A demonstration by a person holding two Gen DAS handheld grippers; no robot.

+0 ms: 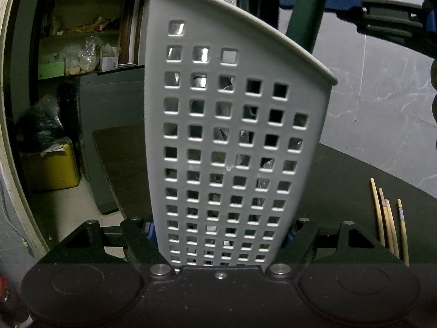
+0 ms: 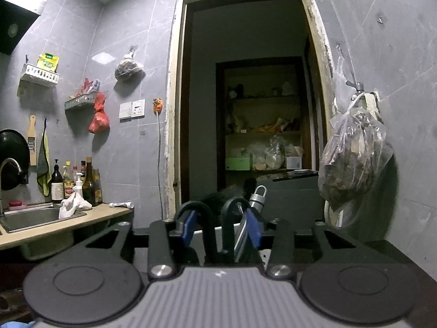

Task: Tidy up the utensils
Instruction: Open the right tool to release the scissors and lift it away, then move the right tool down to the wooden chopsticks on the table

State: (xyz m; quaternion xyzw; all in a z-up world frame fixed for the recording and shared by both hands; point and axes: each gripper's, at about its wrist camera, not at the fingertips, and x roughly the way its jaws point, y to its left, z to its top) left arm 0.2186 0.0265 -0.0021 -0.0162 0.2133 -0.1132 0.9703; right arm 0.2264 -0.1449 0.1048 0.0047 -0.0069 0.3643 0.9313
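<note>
Left wrist view: my left gripper (image 1: pixel 218 235) is clamped on a grey perforated utensil holder (image 1: pixel 232 125), its jaws pressing the holder's lower sides; the holder stands upright on the dark countertop (image 1: pixel 341 180) and fills the middle of the view. Dark green handles (image 1: pixel 303 8) rise above its rim. Four wooden chopsticks (image 1: pixel 389 218) lie on the countertop to the right of the holder, apart from it. My right gripper shows at upper right (image 1: pixel 382 19), near the handles.

Right wrist view: my right gripper (image 2: pixel 221 227) points level, its blue pads (image 2: pixel 188 227) standing partly apart. Two dark green looped handles rise between the pads; whether either pad touches a handle cannot be told. Beyond are a doorway (image 2: pixel 245 95) and a sink (image 2: pixel 32 216) at left.
</note>
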